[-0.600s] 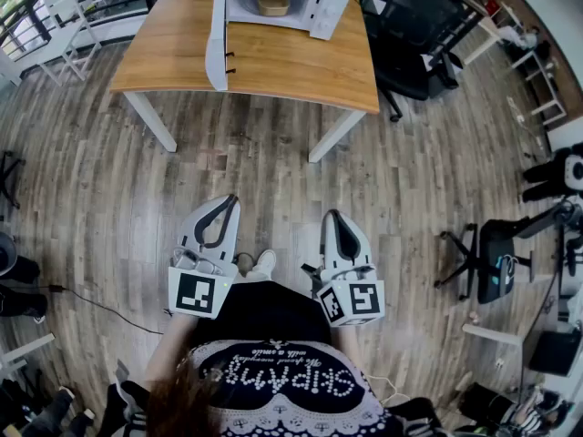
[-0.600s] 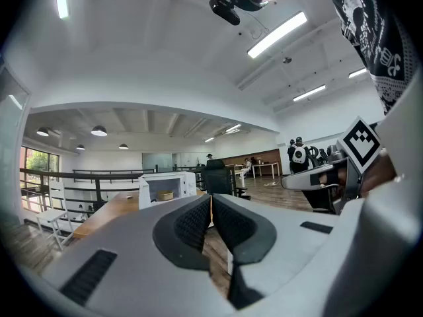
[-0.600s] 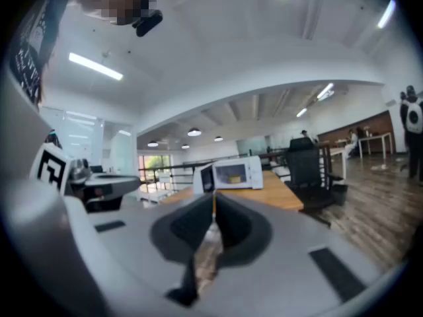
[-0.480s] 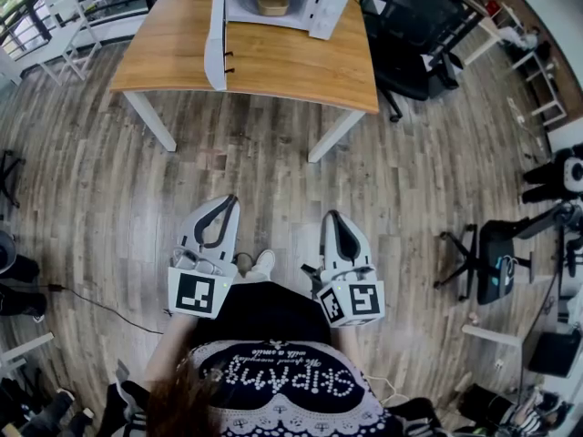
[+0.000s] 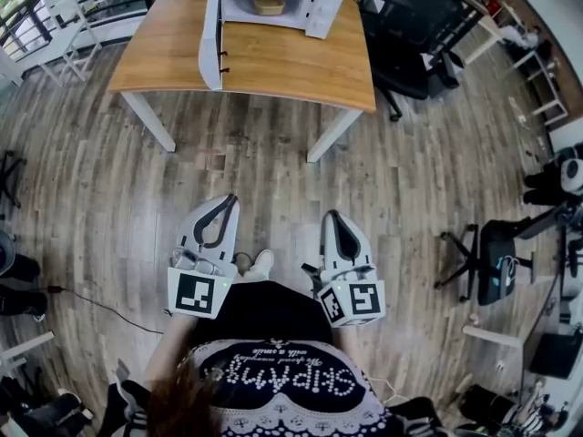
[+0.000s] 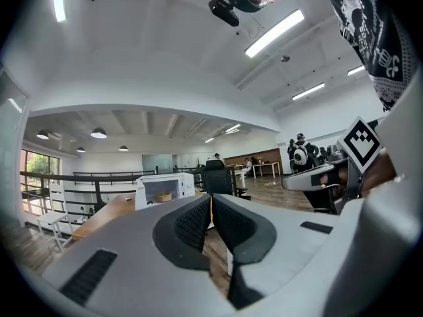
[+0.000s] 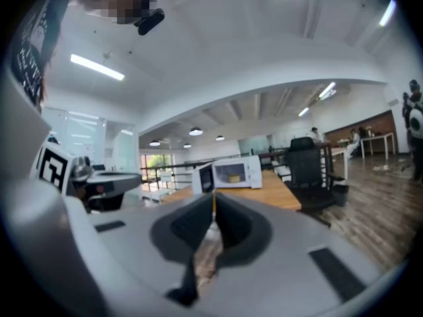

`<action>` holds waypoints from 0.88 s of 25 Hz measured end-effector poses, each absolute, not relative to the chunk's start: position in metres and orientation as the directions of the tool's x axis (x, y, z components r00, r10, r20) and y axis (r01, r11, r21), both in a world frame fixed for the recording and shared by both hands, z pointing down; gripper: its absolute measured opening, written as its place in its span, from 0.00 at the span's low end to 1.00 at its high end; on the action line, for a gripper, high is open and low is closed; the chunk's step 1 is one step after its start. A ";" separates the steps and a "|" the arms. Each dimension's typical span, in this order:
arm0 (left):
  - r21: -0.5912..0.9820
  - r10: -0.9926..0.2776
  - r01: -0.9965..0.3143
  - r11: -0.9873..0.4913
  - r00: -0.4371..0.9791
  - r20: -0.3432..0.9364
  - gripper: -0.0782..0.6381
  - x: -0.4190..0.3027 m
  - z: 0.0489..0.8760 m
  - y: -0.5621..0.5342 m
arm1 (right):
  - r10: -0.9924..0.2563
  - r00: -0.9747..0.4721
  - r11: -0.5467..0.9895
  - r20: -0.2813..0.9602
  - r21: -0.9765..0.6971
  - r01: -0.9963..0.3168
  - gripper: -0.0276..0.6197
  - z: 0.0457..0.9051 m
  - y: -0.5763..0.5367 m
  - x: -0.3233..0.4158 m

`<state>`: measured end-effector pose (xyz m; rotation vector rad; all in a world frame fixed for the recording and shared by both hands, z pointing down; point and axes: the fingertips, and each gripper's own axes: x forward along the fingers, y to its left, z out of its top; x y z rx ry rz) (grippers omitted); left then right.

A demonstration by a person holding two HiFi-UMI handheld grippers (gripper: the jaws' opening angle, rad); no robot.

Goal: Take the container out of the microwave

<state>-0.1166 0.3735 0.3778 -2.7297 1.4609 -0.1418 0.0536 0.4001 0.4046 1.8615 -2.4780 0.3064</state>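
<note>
A white microwave (image 5: 273, 0) stands on the far side of a wooden table (image 5: 273, 62), its door (image 5: 211, 35) swung open to the left. Inside sits a tan round container (image 5: 267, 1), also seen small as the container (image 6: 163, 197) in the left gripper view and the container (image 7: 232, 176) in the right gripper view. Both grippers hang close to the person's body, well short of the table. My left gripper (image 5: 230, 199) is shut with nothing in it. My right gripper (image 5: 333, 215) is shut and empty too, its pads meeting at the tip.
Wood floor lies between me and the table. A black office chair (image 5: 410, 35) stands right of the table, another black chair (image 5: 492, 258) at the right. White chairs and a railing (image 5: 55, 16) are at the upper left. A cable (image 5: 100, 308) runs across the floor on the left.
The table and microwave have shifted slightly up in the head view. Both grippers keep their places, still shut.
</note>
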 end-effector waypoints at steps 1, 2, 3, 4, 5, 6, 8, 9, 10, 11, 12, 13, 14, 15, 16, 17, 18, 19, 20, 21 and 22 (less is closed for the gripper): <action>-0.080 -0.832 -0.829 -0.554 0.551 0.061 0.16 -0.115 0.378 0.374 | -0.948 -0.286 0.267 0.139 -0.139 -0.954 0.10 0.405 0.400 0.055; -0.080 -0.833 -0.829 -0.553 0.550 0.060 0.16 -0.114 0.377 0.374 | -0.948 -0.286 0.268 0.139 -0.138 -0.954 0.10 0.405 0.400 0.057; -0.079 -0.834 -0.830 -0.552 0.549 0.059 0.16 -0.112 0.377 0.373 | -0.948 -0.287 0.269 0.137 -0.138 -0.953 0.10 0.404 0.400 0.059; -0.080 -0.835 -0.831 -0.551 0.548 0.057 0.16 -0.111 0.377 0.373 | -0.948 -0.290 0.272 0.132 -0.140 -0.952 0.10 0.403 0.399 0.060; -0.080 -0.835 -0.831 -0.550 0.547 0.057 0.16 -0.109 0.376 0.373 | -0.947 -0.298 0.280 0.122 -0.145 -0.949 0.10 0.402 0.399 0.062; -0.080 -0.836 -0.832 -0.549 0.546 0.059 0.16 -0.108 0.376 0.372 | -0.945 -0.309 0.291 0.107 -0.152 -0.944 0.10 0.399 0.398 0.063; -0.083 -0.838 -0.834 -0.545 0.542 0.061 0.16 -0.105 0.375 0.372 | -0.942 -0.327 0.311 0.076 -0.165 -0.936 0.10 0.394 0.398 0.066; -0.086 -0.840 -0.835 -0.543 0.539 0.060 0.16 -0.104 0.375 0.372 | -0.942 -0.329 0.314 0.067 -0.168 -0.934 0.10 0.393 0.398 0.068; -0.089 -0.842 -0.837 -0.539 0.536 0.059 0.16 -0.104 0.375 0.372 | -0.943 -0.328 0.313 0.064 -0.168 -0.935 0.10 0.393 0.399 0.070; -0.092 -0.845 -0.840 -0.535 0.532 0.059 0.16 -0.104 0.375 0.374 | -0.943 -0.325 0.310 0.066 -0.169 -0.936 0.10 0.395 0.400 0.073; -0.092 -0.848 -0.843 -0.530 0.526 0.060 0.16 -0.105 0.376 0.375 | -0.945 -0.321 0.305 0.071 -0.170 -0.937 0.10 0.397 0.402 0.075; -0.090 -0.851 -0.846 -0.525 0.521 0.063 0.16 -0.105 0.377 0.377 | -0.946 -0.316 0.300 0.075 -0.172 -0.938 0.10 0.399 0.403 0.078; -0.089 -0.853 -0.848 -0.522 0.518 0.065 0.16 -0.106 0.379 0.378 | -0.948 -0.310 0.294 0.077 -0.175 -0.940 0.10 0.401 0.403 0.080; -0.090 -0.854 -0.849 -0.521 0.517 0.066 0.16 -0.106 0.380 0.377 | -0.949 -0.305 0.288 0.077 -0.178 -0.941 0.10 0.402 0.403 0.083; -0.091 -0.853 -0.848 -0.521 0.517 0.065 0.16 -0.105 0.381 0.377 | -0.951 -0.299 0.282 0.078 -0.181 -0.942 0.10 0.403 0.404 0.085; -0.091 -0.852 -0.848 -0.523 0.519 0.065 0.16 -0.104 0.381 0.377 | -0.952 -0.294 0.277 0.079 -0.182 -0.944 0.10 0.403 0.405 0.086; -0.090 -0.851 -0.846 -0.525 0.521 0.066 0.16 -0.103 0.382 0.377 | -0.954 -0.290 0.272 0.080 -0.183 -0.945 0.10 0.403 0.407 0.088; -0.090 -0.849 -0.844 -0.528 0.524 0.066 0.16 -0.101 0.382 0.376 | -0.955 -0.286 0.268 0.079 -0.183 -0.946 0.10 0.403 0.409 0.090; -0.091 -0.846 -0.842 -0.532 0.529 0.064 0.16 -0.099 0.382 0.375 | -0.956 -0.282 0.264 0.078 -0.183 -0.947 0.10 0.403 0.409 0.091; -0.092 -0.844 -0.839 -0.537 0.533 0.062 0.16 -0.097 0.381 0.373 | -0.957 -0.278 0.260 0.078 -0.182 -0.948 0.10 0.403 0.409 0.093; -0.092 -0.841 -0.836 -0.541 0.538 0.059 0.16 -0.094 0.380 0.371 | -0.959 -0.273 0.256 0.080 -0.181 -0.950 0.10 0.403 0.408 0.095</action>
